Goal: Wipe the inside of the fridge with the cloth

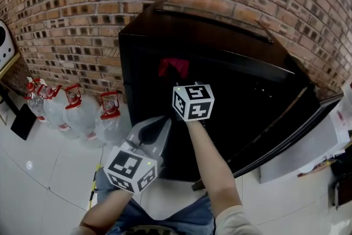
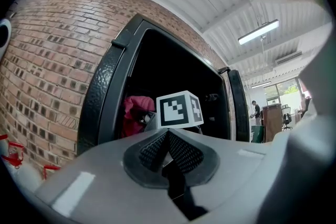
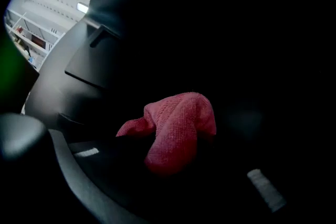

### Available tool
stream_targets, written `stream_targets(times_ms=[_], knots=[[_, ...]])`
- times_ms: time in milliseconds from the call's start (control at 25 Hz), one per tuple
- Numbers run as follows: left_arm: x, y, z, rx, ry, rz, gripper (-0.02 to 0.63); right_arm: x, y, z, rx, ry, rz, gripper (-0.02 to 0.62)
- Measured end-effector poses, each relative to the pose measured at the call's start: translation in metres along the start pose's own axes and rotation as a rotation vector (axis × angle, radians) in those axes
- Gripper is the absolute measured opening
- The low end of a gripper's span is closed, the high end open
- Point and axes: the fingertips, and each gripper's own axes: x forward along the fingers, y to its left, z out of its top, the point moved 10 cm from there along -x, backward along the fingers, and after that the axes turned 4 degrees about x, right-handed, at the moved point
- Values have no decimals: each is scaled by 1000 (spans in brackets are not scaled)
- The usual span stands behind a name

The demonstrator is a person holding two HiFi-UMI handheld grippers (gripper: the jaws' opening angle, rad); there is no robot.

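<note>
The black fridge (image 1: 231, 58) stands open against the brick wall, its inside dark. My right gripper (image 1: 178, 78) reaches into it, marker cube (image 1: 193, 100) at the opening, shut on the red cloth (image 1: 173, 67). In the right gripper view the cloth (image 3: 178, 128) bunches out past the dark jaws, against the fridge's black inner surface. The left gripper view shows the cloth (image 2: 134, 113) and the right cube (image 2: 178, 108) inside the fridge frame (image 2: 105, 97). My left gripper (image 1: 151, 135) hangs low outside the fridge, shut on nothing, its ribbed pads (image 2: 181, 150) meeting.
The fridge door (image 1: 291, 129) swings out to the right. Several water bottles with red caps (image 1: 66, 110) stand on the white tiled floor at the left, by the brick wall (image 1: 66, 19). A person (image 2: 256, 111) stands far off in the room behind.
</note>
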Motion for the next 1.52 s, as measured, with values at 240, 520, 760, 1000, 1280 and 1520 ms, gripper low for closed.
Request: stream_targets(times_ms=[240,520,760,1000,1280,1520], knots=[[11,1,-1,7,-1,-12,-9,27,-28,-13,-30,24,-56,23],[8,5,4,4,-4,-8,-8,37,-47,-22,-34,58,-127,23],[2,5,5,2,-10,-2,-8,18,-82,-17,-51,71,-229,23],[0,5,4,-23,-15,-7,-8,-23,-125,-19,-56,92,-414,23],[-6,1,0,-43,-14,-21,-8,-53,-145,-23,25,101,-534,23],[-17,2,3,-56,-25,-12,-8,-72,-130,-17,31,90,-537,23]])
